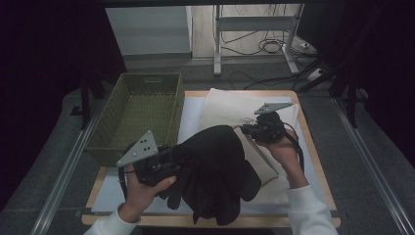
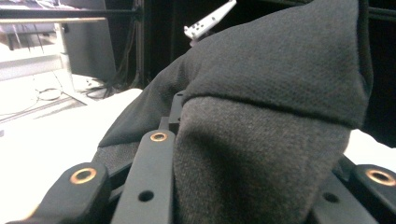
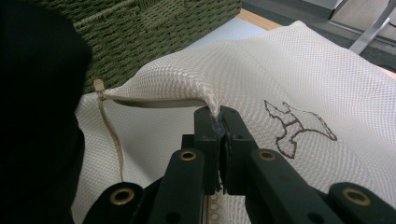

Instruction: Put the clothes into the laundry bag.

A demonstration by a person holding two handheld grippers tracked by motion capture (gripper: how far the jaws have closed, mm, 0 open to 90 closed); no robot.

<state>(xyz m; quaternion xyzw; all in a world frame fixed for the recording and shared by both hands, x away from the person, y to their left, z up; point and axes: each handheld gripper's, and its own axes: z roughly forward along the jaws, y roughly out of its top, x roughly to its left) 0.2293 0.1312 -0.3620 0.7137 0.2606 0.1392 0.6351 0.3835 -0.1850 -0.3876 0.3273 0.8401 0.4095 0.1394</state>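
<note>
Right gripper (image 3: 219, 122) pinches the mesh bag (image 3: 299, 84) rim, lifting its mouth open toward the left. Left gripper (image 1: 164, 169) clamps the black garment (image 1: 215, 171), bunched just beside that opening, nearer the left hand.

black garment (image 1: 215, 171) bunched, overlapping cream mesh bag (image 1: 235, 110), bag's edge lifted.

Dim surroundings, bright tabletop, blurred close-up foreground.

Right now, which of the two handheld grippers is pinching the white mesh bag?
The right gripper, shut on the white mesh bag's lifted edge; the left gripper holds the black garment.
</note>
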